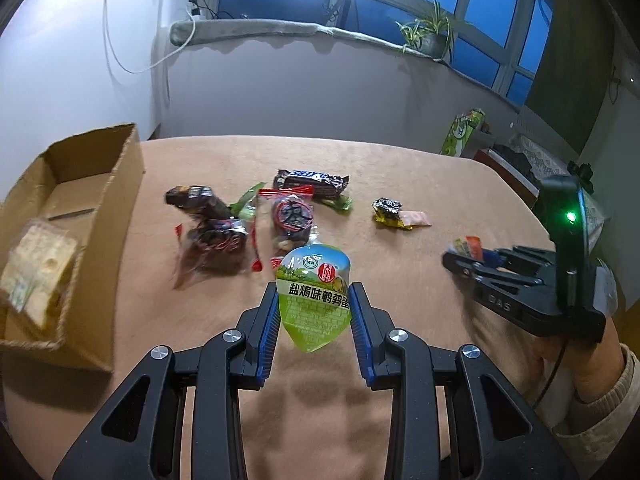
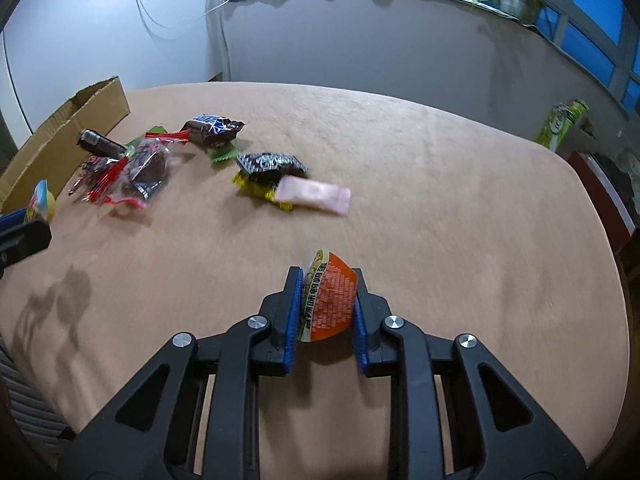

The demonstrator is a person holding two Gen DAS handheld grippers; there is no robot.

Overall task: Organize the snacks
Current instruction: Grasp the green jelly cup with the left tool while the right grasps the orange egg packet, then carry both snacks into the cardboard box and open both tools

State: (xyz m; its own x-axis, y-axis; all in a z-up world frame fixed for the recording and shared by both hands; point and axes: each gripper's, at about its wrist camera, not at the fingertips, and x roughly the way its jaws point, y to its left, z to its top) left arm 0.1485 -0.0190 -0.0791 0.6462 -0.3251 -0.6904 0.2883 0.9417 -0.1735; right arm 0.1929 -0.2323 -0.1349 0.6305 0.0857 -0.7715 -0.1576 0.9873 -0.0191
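Left gripper (image 1: 314,312): its blue pads pinch a green quail-egg packet (image 1: 316,300) from both sides, the packet held clear above the table.
Right gripper (image 2: 326,308): its pads clamp an orange quail-egg packet (image 2: 330,300), tilted, lifted off the cloth.
Table (image 2: 440,200): covered in a tan cloth, rounded at the far edge.
Cardboard box (image 1: 80,208): open-topped, at 9 o'clock in the left wrist view; a pale yellow cracker pack (image 1: 38,264) lies inside at its near end.
Snack pile: at 11 to 12 o'clock from the left gripper, a Snickers bar (image 1: 312,182), a dark brown bar (image 1: 198,200) and two clear red-edged bags (image 1: 290,220) lie close together, some overlapping.
Small wrappers: a black-and-yellow candy (image 2: 270,168) touches a pink sachet (image 2: 314,194), at 11 o'clock from the right gripper, apart from the pile.
Windowsill: a potted plant (image 1: 430,36) at 1 o'clock, far back.
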